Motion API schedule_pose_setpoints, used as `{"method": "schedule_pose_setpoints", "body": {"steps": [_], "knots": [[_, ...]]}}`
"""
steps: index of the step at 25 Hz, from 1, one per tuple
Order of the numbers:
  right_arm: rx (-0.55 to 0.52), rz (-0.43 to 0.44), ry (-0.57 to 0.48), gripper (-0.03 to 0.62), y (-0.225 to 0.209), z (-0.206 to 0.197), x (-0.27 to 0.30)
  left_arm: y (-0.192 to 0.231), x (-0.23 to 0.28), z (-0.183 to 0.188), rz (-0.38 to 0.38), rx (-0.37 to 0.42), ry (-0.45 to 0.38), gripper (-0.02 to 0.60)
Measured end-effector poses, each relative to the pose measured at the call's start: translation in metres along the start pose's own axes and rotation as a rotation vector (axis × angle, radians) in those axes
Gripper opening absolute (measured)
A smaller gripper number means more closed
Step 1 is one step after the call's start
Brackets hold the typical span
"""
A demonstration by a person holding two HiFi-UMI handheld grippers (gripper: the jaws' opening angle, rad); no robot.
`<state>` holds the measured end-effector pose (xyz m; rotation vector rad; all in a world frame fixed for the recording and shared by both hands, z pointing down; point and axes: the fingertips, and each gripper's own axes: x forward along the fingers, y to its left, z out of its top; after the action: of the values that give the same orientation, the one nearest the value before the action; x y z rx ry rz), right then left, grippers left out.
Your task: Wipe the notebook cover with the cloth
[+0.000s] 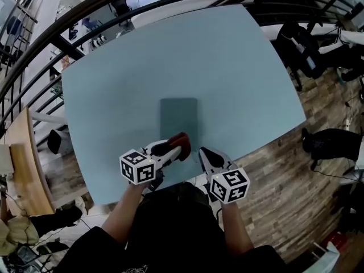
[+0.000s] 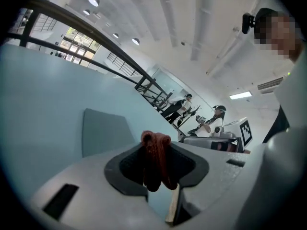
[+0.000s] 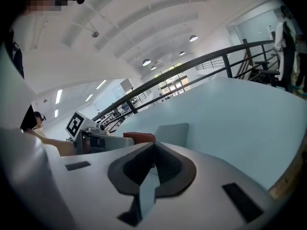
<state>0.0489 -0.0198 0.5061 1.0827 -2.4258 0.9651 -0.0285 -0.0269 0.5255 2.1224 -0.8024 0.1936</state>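
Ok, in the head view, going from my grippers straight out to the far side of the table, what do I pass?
Near to far: left gripper, shut on the red cloth → notebook, lying flat → bare table out to its far edge.

Right claw (image 3: 153, 146) closed, empty; notebook (image 3: 172, 133) lies beyond

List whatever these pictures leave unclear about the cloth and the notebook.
- Whether the cloth touches the notebook: too small in the head view; the left gripper hides the notebook's near edge in its own view.
- Cloth's full size: bunched between shut jaws.
- Marks on the notebook: too small anywhere.
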Motion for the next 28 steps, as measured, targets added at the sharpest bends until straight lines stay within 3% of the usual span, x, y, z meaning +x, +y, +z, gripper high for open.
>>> {"method": "schedule_pose_setpoints", "body": {"steps": [12, 28], "knots": [[0.083, -0.041, 0.030, 0.008, -0.026, -0.031, 0.011, 0.008, 0.047, -0.031, -0.146, -0.217, 0.070, 0.126], [0.137, -0.086, 0.033, 0.008, -0.053, -0.040, 0.016, 0.030, 0.074, -0.051, -0.119, -0.306, 0.180, 0.129]]}}
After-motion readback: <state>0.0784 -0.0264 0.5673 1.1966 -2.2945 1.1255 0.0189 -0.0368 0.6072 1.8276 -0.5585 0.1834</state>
